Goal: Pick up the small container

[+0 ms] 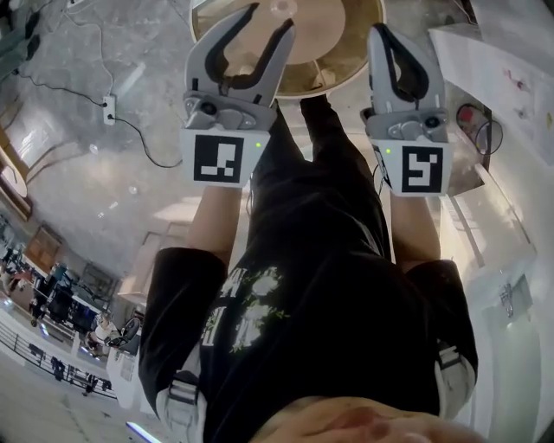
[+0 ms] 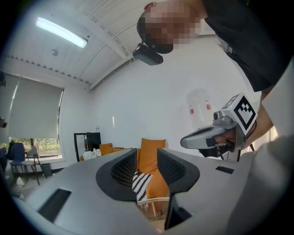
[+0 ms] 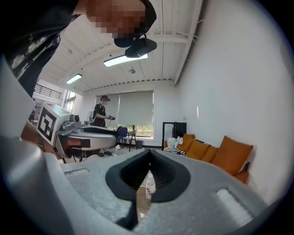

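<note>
Head view shows two grippers: left gripper [image 1: 270, 17] fingers parted, right gripper [image 1: 381, 33] fingers together.

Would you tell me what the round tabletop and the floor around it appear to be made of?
The round tabletop looks like wood or veneer: smooth tan face, darker shiny rim. The floor looks like polished stone or marble-look tile: grey with pale veining and soft reflections.
</note>
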Available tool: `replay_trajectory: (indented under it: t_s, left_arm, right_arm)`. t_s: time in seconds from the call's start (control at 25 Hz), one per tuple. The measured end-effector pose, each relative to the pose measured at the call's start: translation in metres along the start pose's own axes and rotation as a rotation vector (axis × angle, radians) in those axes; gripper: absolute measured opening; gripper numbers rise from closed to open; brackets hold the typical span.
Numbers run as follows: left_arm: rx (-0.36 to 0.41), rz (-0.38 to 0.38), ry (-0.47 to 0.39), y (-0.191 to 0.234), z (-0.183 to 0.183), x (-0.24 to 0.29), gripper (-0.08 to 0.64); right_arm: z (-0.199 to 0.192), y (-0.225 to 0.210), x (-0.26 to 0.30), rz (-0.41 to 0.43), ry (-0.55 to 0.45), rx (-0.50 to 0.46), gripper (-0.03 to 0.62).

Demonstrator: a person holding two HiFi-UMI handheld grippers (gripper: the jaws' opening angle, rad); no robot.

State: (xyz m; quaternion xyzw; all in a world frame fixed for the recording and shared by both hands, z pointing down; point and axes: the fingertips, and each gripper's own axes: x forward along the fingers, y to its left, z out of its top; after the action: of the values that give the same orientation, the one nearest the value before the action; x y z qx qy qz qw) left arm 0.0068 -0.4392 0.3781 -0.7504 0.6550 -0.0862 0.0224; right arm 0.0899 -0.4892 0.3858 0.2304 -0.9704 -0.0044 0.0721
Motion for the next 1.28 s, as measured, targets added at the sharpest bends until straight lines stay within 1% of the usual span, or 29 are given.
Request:
replay_trajectory:
  t_s: [0.2, 0.32, 0.4, 0.64, 0.8, 0.92, 1.08, 1.28]
  left_arm:
    - [0.008, -0.007, 0.018, 0.000, -0.054, 0.015, 0.132]
    - [0.038, -0.039, 0.010, -0.003, -0.078, 0.023, 0.132]
    - [0.043, -0.055, -0.003, -0.005, -0.092, 0.025, 0.137]
    - [0.038, -0.063, -0.015, -0.004, -0.136, 0.027, 0.138]
    - [0.019, -0.079, -0.016, 0.001, -0.179, 0.033, 0.138]
    - [-0.003, -0.088, -0.032, 0.006, -0.213, 0.044, 0.138]
    - [-0.007, -0.112, -0.024, 0.006, -0.257, 0.057, 0.140]
    - [-0.018, -0.124, -0.006, 0.002, -0.308, 0.069, 0.172]
  right_arm:
    - [-0.065, -0.004, 0.009, -0.034, 0.041, 0.078, -0.005]
    - [-0.093, -0.004, 0.019, -0.040, 0.051, 0.074, -0.005]
    - [-0.108, 0.000, 0.024, -0.045, 0.053, 0.075, -0.005]
    - [-0.152, 0.016, 0.036, -0.051, 0.057, 0.076, -0.005]
    - [-0.185, 0.025, 0.052, -0.055, 0.064, 0.064, -0.005]
    - [-0.215, 0.026, 0.065, -0.057, 0.080, 0.059, -0.005]
    - [-0.251, 0.024, 0.074, -0.069, 0.107, 0.063, -0.005]
    - [-0.299, 0.025, 0.081, -0.069, 0.139, 0.057, -0.005]
